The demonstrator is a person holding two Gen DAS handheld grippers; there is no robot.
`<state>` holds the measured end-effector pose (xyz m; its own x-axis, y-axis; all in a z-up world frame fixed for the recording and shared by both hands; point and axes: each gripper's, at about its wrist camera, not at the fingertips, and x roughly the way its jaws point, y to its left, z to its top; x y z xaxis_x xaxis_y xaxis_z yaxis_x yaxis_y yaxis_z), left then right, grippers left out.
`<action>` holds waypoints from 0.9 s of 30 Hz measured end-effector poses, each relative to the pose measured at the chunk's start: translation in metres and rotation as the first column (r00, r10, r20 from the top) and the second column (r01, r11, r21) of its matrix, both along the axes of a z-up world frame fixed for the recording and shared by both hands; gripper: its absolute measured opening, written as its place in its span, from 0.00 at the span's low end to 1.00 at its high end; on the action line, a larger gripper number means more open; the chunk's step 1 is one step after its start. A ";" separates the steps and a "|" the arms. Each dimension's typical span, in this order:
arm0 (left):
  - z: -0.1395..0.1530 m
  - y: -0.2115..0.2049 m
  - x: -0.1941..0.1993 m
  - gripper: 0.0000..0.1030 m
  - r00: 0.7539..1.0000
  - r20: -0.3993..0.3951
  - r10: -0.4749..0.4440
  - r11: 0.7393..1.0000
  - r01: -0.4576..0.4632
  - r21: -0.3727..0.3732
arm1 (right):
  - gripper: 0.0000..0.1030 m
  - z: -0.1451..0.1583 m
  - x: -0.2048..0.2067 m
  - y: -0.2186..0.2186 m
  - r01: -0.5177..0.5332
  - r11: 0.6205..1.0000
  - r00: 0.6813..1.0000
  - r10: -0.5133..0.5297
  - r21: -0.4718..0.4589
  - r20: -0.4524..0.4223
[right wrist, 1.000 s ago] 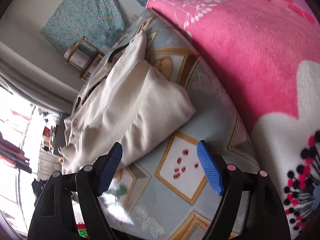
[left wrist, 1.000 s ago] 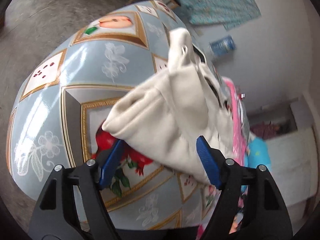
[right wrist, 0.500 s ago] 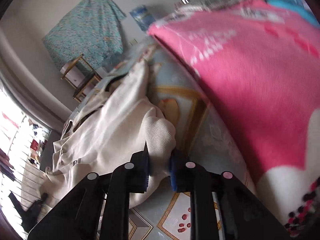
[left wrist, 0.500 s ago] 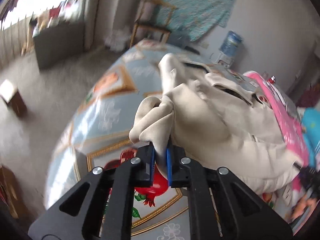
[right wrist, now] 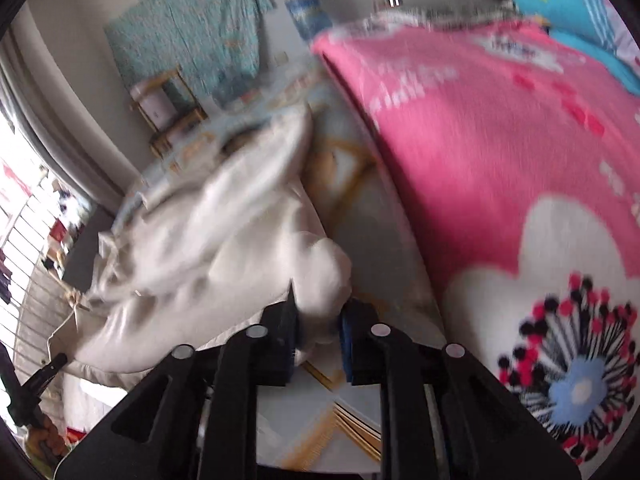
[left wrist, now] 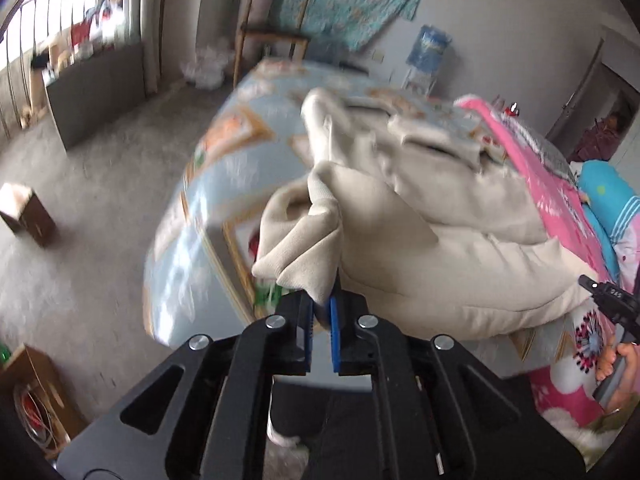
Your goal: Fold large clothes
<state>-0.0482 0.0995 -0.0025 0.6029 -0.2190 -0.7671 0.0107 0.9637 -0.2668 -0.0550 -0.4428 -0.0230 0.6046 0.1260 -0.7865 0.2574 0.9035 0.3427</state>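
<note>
Both grippers went from spread wide a second ago to clamped on the garment [left wrist: 420, 240], and since half a second ago they've lifted it: the near edge is now up off the bed [left wrist: 192, 240], more bunched and higher than before. Both views are motion-blurred, so the lift looks to be in progress.

Left gripper [left wrist: 322, 332]: pads pressed together on a ribbed corner, likely a cuff or hem, which flops over the fingertips. Right gripper [right wrist: 320, 334]: pinching a rounded wad of the same cream fabric; the pads are not fully together because the bunch is thick.

Garment location: near edge hangs between the two grippers, the rest trails away across the patterned bed sheet, far end still lying on it. The pink blanket [right wrist: 480, 140] lies just beside it on the right.

What it means: grasp step done, fold stroke starting. My guess is the near edge gets carried up and over toward the far end. Fold not yet made; cloth is still rumpled, not flat.

Pose: left gripper is raised above the bed edge, pointing along the bed with floor visible to its left. Right is lower and closer to the sheet, angled toward the far wall. The other gripper's tip shows at the frame edge in each view, so they're level-ish and apart by the garment's width.

Risk: right grip is on a wad, may slip or drag extra layers.
</note>
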 end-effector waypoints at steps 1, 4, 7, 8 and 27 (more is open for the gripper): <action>-0.012 0.004 -0.003 0.13 0.999 -0.035 0.007 1.000 -0.007 -0.009 | 0.23 -0.007 0.001 -0.003 -0.010 1.000 0.999 0.010 0.003 -0.041; -0.018 0.028 -0.013 0.25 0.998 -0.055 0.034 0.996 -0.038 -0.079 | 0.33 0.001 -0.005 -0.017 -0.018 1.000 0.998 0.019 0.020 -0.062; 0.001 0.048 -0.026 0.35 0.994 0.034 0.106 0.994 -0.105 -0.033 | 0.46 0.037 -0.015 -0.025 0.020 0.994 1.000 -0.021 -0.111 -0.006; 0.006 0.051 -0.027 0.35 0.992 0.053 0.113 0.993 -0.112 -0.021 | 0.46 0.047 -0.016 -0.023 0.019 0.990 1.000 -0.017 -0.142 0.016; -0.033 -0.111 0.051 0.35 0.946 -0.094 -0.309 0.912 0.323 0.253 | 0.35 -0.013 0.073 0.212 -0.607 0.776 0.793 0.581 -0.171 -0.181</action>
<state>0.0026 -0.0120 -0.0355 0.4942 -0.1791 -0.8507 0.3193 0.9476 -0.0140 0.0184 -0.2311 -0.0355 0.3709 0.2563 -0.8926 -0.3303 0.9347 0.1312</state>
